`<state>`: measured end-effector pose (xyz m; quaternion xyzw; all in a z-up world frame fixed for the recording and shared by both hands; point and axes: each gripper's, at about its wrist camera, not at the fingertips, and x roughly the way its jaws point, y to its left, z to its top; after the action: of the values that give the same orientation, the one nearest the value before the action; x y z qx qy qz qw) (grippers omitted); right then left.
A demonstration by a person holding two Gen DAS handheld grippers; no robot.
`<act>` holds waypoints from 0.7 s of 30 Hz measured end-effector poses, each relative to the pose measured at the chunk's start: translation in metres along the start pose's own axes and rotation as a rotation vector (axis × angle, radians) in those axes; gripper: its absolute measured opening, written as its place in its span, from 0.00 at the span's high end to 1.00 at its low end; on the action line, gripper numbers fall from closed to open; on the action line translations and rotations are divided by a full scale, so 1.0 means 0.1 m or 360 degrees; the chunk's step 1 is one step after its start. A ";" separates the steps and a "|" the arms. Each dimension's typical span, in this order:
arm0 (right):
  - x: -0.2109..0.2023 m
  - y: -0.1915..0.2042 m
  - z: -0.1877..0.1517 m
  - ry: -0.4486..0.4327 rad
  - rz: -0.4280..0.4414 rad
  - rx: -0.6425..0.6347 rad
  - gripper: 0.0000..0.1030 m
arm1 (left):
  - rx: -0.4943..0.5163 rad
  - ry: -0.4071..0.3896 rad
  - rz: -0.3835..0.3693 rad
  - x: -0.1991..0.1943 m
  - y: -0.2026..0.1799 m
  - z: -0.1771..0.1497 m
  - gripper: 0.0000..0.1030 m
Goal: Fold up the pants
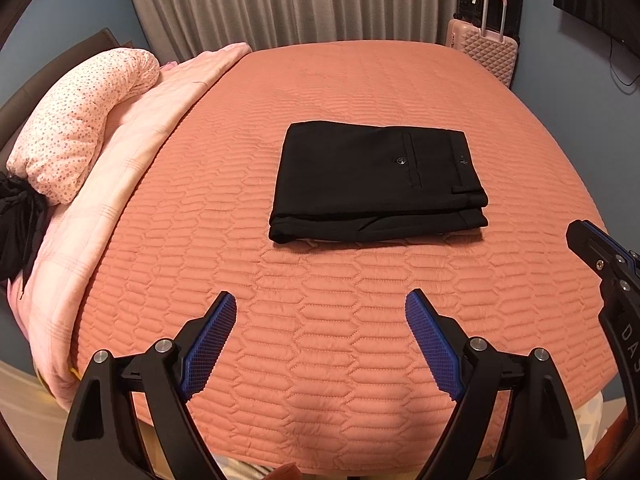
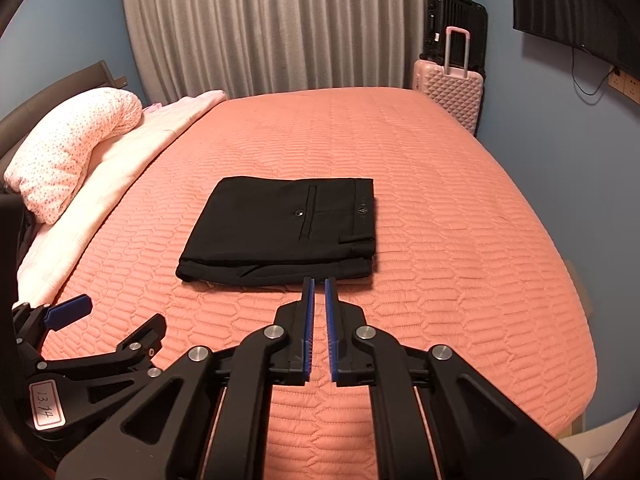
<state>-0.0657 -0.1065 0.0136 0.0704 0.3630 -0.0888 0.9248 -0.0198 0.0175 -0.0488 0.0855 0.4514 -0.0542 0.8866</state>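
We look across a bed covered with a salmon-orange quilted bedspread (image 1: 360, 320), stitched in rows of elongated hexagons. Along its left side lies a pale pink checked blanket (image 1: 132, 152), and on that rests a curved pillow (image 1: 80, 120) in white fabric with small red dots. A dark headboard (image 1: 48, 76) shows behind the pillow. Pleated grey curtains (image 2: 280, 28) hang at the far end, the walls are blue, and in the far right corner a pink hard-shell suitcase (image 2: 452, 92) with a diamond-embossed shell stands in front of a black suitcase (image 2: 456, 24). A dark wall-mounted screen (image 2: 580, 8) fills the upper right.

The black pants (image 1: 372, 184) lie folded into a flat, layered rectangle near the middle of the bedspread. Their long axis runs left to right, with the waistband and belt loop at the right end, the fold at the left, and a buttoned welt pocket facing up. The stacked edges face us.

Our left gripper (image 1: 320, 312) hovers over the bedspread short of the pants, its blue ribbed pads (image 1: 212, 344) spread wide and holding nothing. Our right gripper (image 2: 319, 284) has its pads (image 2: 308, 332) drawn nearly together with a narrow slit between, nothing pinched; its tips sit just in front of the pants' near edge, though we cannot tell if they touch.
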 end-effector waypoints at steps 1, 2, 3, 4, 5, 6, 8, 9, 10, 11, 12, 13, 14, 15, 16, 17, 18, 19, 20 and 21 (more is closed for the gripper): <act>0.00 -0.01 0.01 -0.0002 0.0002 0.0009 0.94 | -0.0001 -0.0001 0.0002 0.00 0.01 0.00 0.18; -0.01 -0.02 0.02 -0.0010 -0.0001 0.0017 0.94 | -0.0004 -0.0003 0.0002 -0.01 0.02 0.00 0.18; -0.02 -0.01 0.02 -0.0013 0.0002 0.0015 0.94 | -0.0010 -0.0002 0.0007 -0.01 0.03 0.01 0.18; -0.02 -0.01 0.03 -0.0013 0.0002 0.0010 0.94 | -0.0015 -0.0001 0.0011 -0.02 0.05 0.01 0.18; -0.02 -0.01 0.03 -0.0013 0.0006 0.0004 0.94 | -0.0018 0.0000 0.0014 -0.02 0.06 0.01 0.18; -0.03 0.00 0.03 -0.0015 0.0012 0.0004 0.94 | -0.0019 0.0000 0.0019 -0.02 0.07 0.01 0.18; -0.05 0.02 0.02 -0.0023 0.0022 0.0002 0.94 | -0.0019 -0.0009 0.0022 -0.03 0.08 0.00 0.18; -0.05 0.02 0.03 -0.0023 0.0027 -0.0004 0.94 | -0.0023 -0.0013 0.0021 -0.05 0.08 0.00 0.18; -0.05 0.03 0.03 -0.0024 0.0033 -0.0011 0.94 | -0.0025 -0.0017 0.0016 -0.06 0.09 0.00 0.18; -0.07 0.04 0.03 -0.0029 0.0037 -0.0018 0.94 | -0.0027 -0.0023 0.0005 -0.07 0.10 0.00 0.18; -0.08 0.05 0.04 -0.0033 0.0044 -0.0021 0.94 | -0.0032 -0.0029 -0.0002 -0.09 0.10 0.00 0.18; -0.09 0.06 0.04 -0.0037 0.0054 -0.0024 0.94 | -0.0037 -0.0034 -0.0010 -0.10 0.11 0.00 0.18; -0.11 0.06 0.04 -0.0045 0.0061 -0.0029 0.94 | -0.0034 -0.0040 -0.0024 -0.12 0.12 0.00 0.18; -0.12 0.07 0.04 -0.0051 0.0060 -0.0031 0.94 | -0.0034 -0.0043 -0.0033 -0.13 0.12 0.01 0.18; -0.13 0.07 0.05 -0.0058 0.0063 -0.0030 0.94 | -0.0035 -0.0046 -0.0040 -0.14 0.13 0.01 0.18; -0.15 0.07 0.05 -0.0067 0.0069 -0.0029 0.94 | -0.0030 -0.0047 -0.0044 -0.15 0.13 0.02 0.18; -0.16 0.07 0.06 -0.0073 0.0066 -0.0028 0.94 | -0.0030 -0.0049 -0.0047 -0.16 0.13 0.03 0.18; -0.17 0.07 0.06 -0.0077 0.0063 -0.0028 0.94 | -0.0029 -0.0060 -0.0059 -0.18 0.13 0.03 0.17; -0.18 0.05 0.07 -0.0082 0.0061 -0.0024 0.94 | -0.0026 -0.0071 -0.0059 -0.19 0.13 0.03 0.16; -0.19 0.04 0.07 -0.0085 0.0062 -0.0018 0.94 | -0.0025 -0.0080 -0.0044 -0.20 0.13 0.03 0.16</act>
<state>-0.0737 -0.1020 0.0321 0.0700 0.3373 -0.0706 0.9361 -0.0269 0.0299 -0.0293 0.0708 0.4304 -0.0650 0.8975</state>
